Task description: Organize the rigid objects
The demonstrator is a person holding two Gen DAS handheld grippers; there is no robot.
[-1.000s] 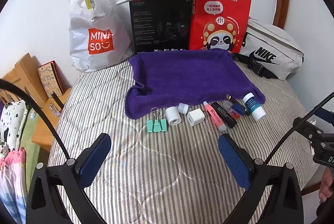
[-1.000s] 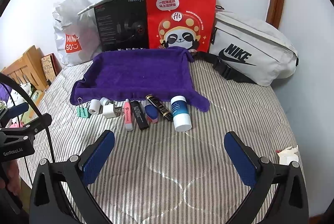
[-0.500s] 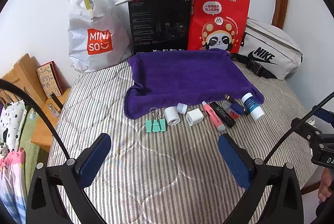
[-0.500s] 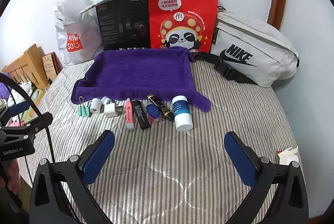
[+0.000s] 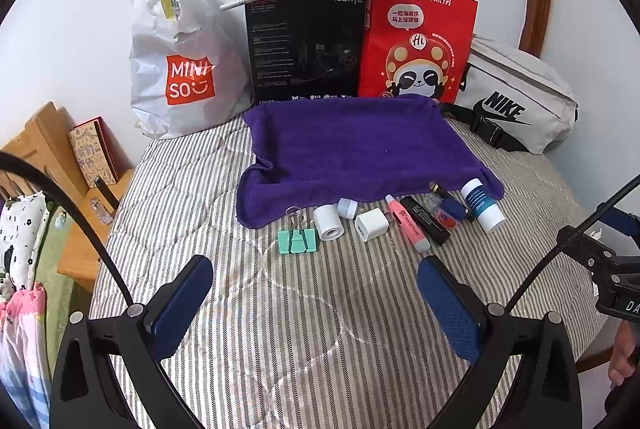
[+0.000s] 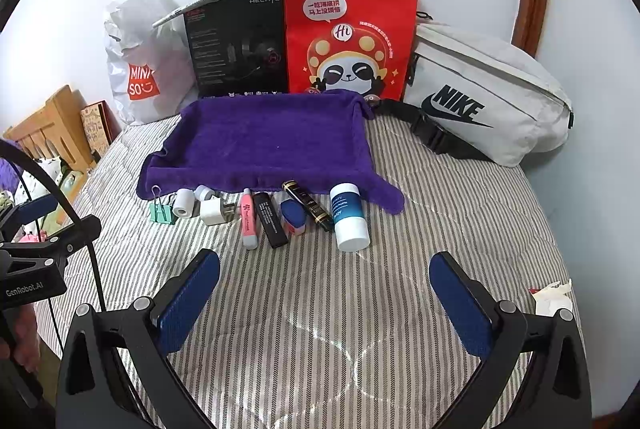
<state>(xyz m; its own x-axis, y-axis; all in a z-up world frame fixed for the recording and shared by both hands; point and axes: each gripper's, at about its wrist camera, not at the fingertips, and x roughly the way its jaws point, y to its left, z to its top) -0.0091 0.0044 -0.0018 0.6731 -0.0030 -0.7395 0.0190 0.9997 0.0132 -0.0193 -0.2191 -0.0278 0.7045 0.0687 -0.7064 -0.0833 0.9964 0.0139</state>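
A purple towel [image 5: 360,153] [image 6: 272,145] lies flat on the striped bed. Along its near edge sits a row of small items: a green binder clip [image 5: 298,239] [image 6: 162,211], a white tape roll [image 5: 328,223] [image 6: 185,203], a white charger plug [image 5: 371,227] [image 6: 212,212], a pink highlighter [image 5: 408,225] [image 6: 249,219], a black tube [image 6: 271,225], a blue cap item [image 6: 293,215], a dark pen [image 6: 308,207] and a white-and-blue bottle [image 5: 482,205] [image 6: 349,217]. My left gripper [image 5: 316,293] and right gripper [image 6: 326,297] are both open and empty, hovering short of the row.
A white Miniso bag [image 5: 180,61], a black box [image 5: 306,49], a red paper bag [image 5: 416,45] and a grey Nike pouch [image 6: 484,97] stand against the back wall. A wooden bedside stand [image 5: 52,157] is at left. Crumpled tissue [image 6: 554,295] lies at right.
Both grippers have shifted only slightly; the scene sits a little differently in each view. Nothing on the bed has moved, and both grippers stay open.
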